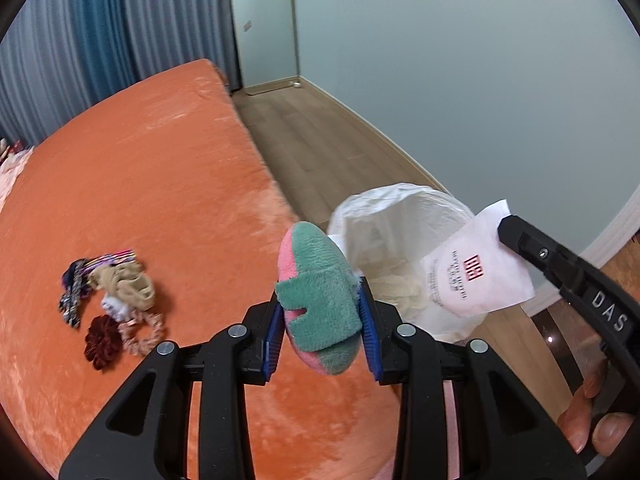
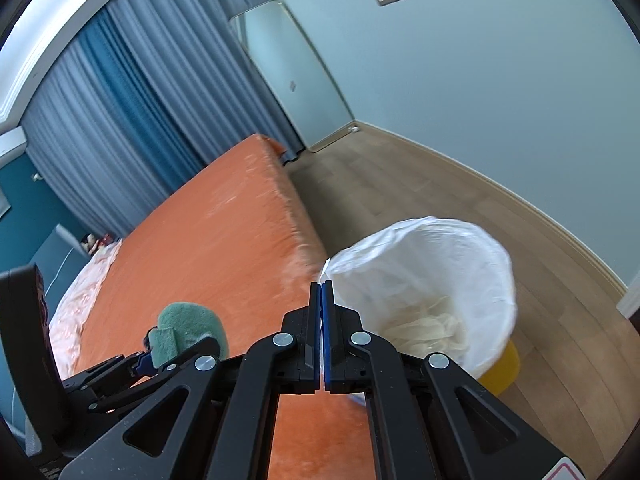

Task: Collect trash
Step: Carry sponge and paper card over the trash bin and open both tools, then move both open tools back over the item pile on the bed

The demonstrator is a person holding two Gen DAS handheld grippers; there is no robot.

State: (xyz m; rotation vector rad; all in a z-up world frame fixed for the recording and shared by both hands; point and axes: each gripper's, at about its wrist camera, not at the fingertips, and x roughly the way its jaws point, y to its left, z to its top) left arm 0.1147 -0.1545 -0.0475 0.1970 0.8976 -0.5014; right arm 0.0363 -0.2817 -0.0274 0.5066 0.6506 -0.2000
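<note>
A plush toy (image 1: 318,300) is clenched in the left claw (image 1: 322,332), a paper packet (image 1: 478,266) pinched in the right claw (image 2: 322,336); both are to be released over the bin (image 2: 424,280).

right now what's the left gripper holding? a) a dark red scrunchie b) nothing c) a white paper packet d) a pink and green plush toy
d: the left gripper has its blue pads pressed on either side of the pink and green plush toy, while the white paper packet sits in the right gripper and the dark red scrunchie lies on the orange bed.
</note>
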